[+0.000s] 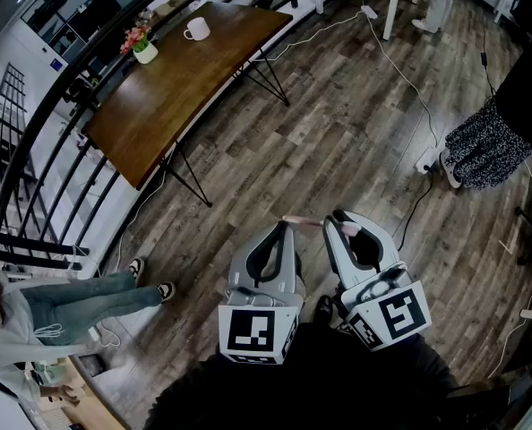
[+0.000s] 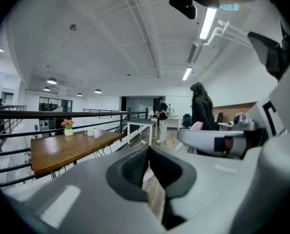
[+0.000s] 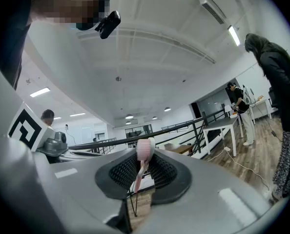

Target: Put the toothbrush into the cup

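Note:
A pink toothbrush (image 1: 315, 223) is clamped in my right gripper (image 1: 341, 224), which is shut on it; the brush sticks out sideways toward my left gripper (image 1: 284, 227). In the right gripper view the brush head (image 3: 144, 149) stands up between the dark pads. My left gripper (image 2: 146, 155) has its jaws together with nothing between them. The white cup (image 1: 196, 30) stands on the far end of a brown wooden table (image 1: 185, 79), well ahead and to the left of both grippers, which hang over the floor. The cup (image 2: 90, 132) also shows in the left gripper view.
A small pot of flowers (image 1: 143, 48) stands near the cup. A black railing (image 1: 51, 150) runs along the table's far side. One person (image 1: 494, 133) stands at the right, another (image 1: 69, 303) at the lower left. A cable (image 1: 400, 70) lies across the wood floor.

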